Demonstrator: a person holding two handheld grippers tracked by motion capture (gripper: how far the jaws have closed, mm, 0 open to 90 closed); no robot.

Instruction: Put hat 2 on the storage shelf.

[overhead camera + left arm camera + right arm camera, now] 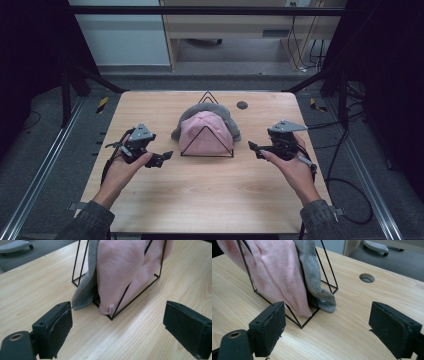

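From above, one black wire triangular rack stands mid wooden bench, holding one pink knitted cloth and one grey cloth, perhaps hats. The left gripper and right gripper flank it. Left gripper view: jaws apart, rack ahead. Right gripper view: jaws apart; one round hole beyond.

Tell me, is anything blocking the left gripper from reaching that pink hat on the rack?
Nothing loose. Only the wire rack itself crosses the pink hat; bare table lies between it and the open left gripper.
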